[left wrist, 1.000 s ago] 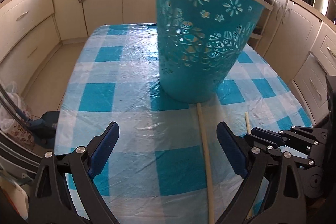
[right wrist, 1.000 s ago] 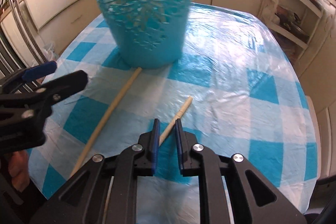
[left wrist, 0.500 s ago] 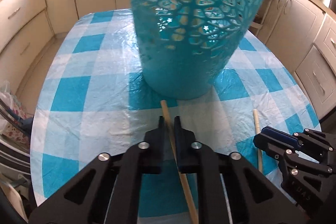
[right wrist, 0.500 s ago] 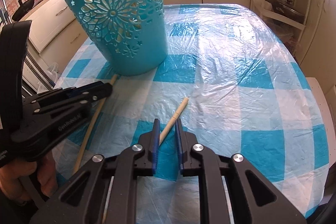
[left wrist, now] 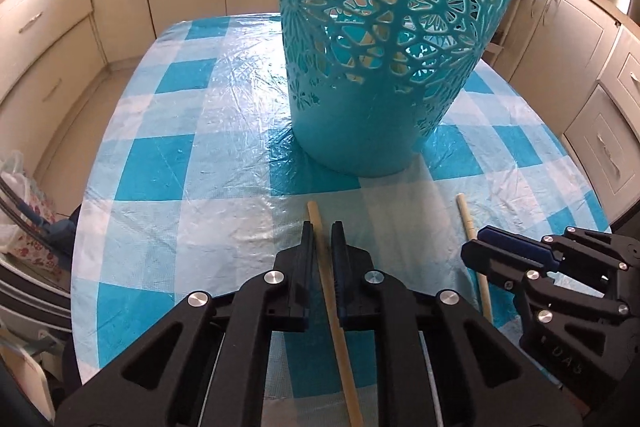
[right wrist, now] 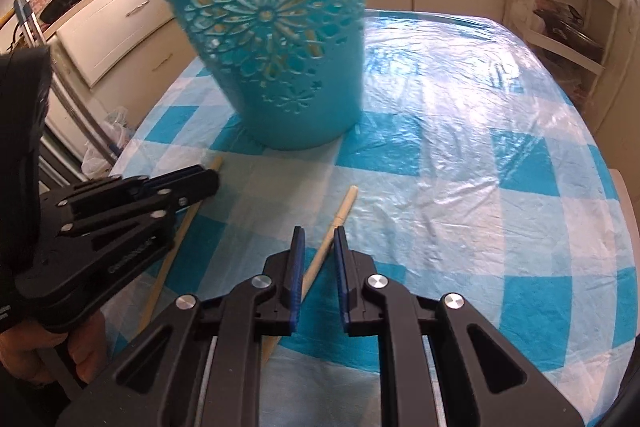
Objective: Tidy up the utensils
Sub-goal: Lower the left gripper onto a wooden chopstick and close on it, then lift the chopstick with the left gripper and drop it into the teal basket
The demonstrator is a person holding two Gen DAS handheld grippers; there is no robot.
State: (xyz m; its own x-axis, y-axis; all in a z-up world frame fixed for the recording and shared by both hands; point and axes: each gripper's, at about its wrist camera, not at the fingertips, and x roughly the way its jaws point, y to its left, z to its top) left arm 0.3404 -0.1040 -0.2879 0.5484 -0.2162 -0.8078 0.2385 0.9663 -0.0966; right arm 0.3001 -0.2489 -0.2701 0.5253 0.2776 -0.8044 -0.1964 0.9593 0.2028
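A tall teal plastic basket [left wrist: 384, 59] with flower cut-outs stands on the checked tablecloth; it also shows in the right wrist view [right wrist: 280, 43]. My left gripper [left wrist: 323, 231] is shut on a long wooden stick [left wrist: 332, 311], whose tip points at the basket's base. My right gripper [right wrist: 319, 239] is shut on a shorter wooden utensil handle [right wrist: 340, 211], whose tip lies right of the long stick. Each gripper shows in the other's view: the right one [left wrist: 476, 247] and the left one [right wrist: 208, 179].
The table carries a blue-and-white checked cloth [left wrist: 192, 155] under clear plastic. Cream kitchen cabinets [left wrist: 48, 39] ring the table. Open shelves [right wrist: 560, 7] stand at the far right. A bag [left wrist: 16, 211] sits left of the table edge.
One second ago my left gripper was open; it has shut on the long stick and drawn it back from the basket's base. The right gripper stays shut on the short handle.
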